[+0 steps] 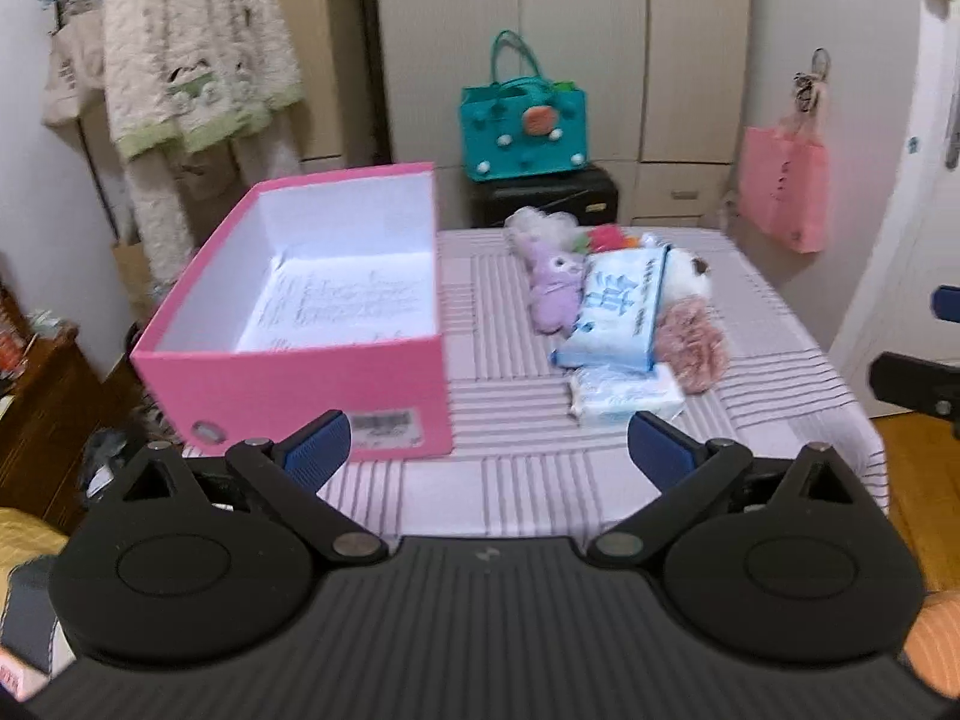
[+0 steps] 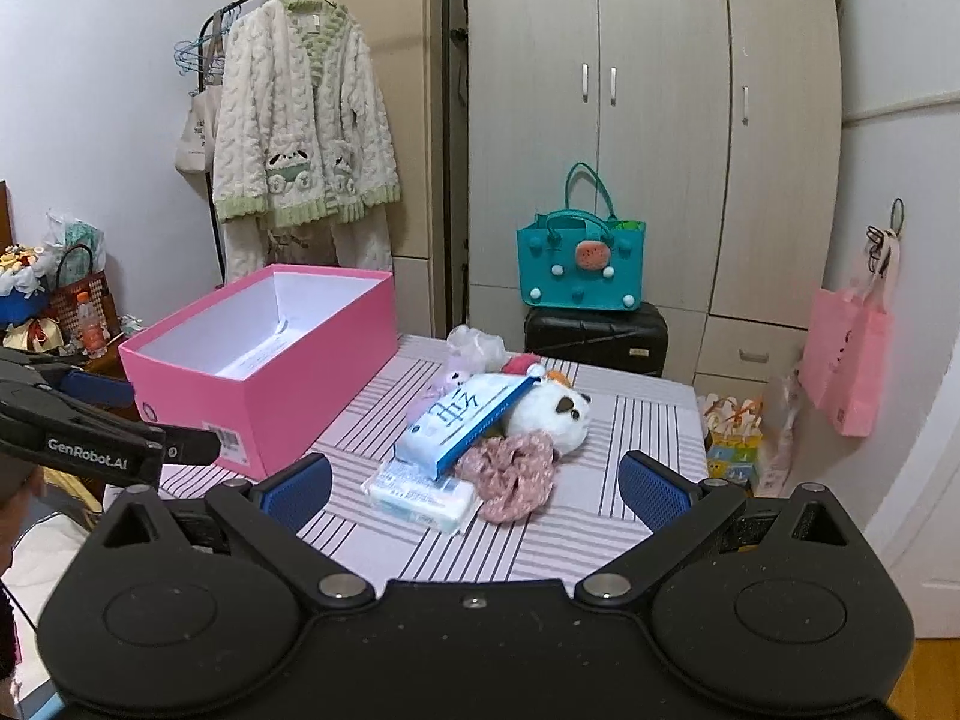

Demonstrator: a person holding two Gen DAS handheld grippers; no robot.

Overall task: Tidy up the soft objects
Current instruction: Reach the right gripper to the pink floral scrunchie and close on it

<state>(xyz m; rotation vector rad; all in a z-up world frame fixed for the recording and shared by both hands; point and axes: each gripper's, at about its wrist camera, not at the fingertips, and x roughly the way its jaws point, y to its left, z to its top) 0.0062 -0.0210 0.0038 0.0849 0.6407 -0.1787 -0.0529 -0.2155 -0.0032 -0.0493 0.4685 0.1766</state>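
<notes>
An open pink box point(image 1: 288, 384) point(image 2: 264, 396) stands on the left of the striped table, with only a printed sheet on its floor. To its right lies a heap of soft things: a purple plush point(image 1: 555, 288), a large blue tissue pack point(image 1: 618, 315) point(image 2: 462, 420), a small tissue pack point(image 1: 624, 397) point(image 2: 420, 495), a white panda plush point(image 1: 687, 273) point(image 2: 552, 414) and a pink floral cloth point(image 1: 690, 342) point(image 2: 510, 474). My left gripper point(image 1: 487, 450) hangs open before the table's near edge. My right gripper point(image 2: 474, 486) is open too, just short of the small pack and cloth.
The striped table point(image 1: 510, 480) point(image 2: 630, 450) ends close behind the heap. Beyond it a teal bag point(image 2: 579, 264) sits on a black suitcase point(image 2: 594, 336) by wardrobes. A robe point(image 2: 300, 120) hangs on a rack at left, and a pink bag point(image 2: 846, 354) on the right wall.
</notes>
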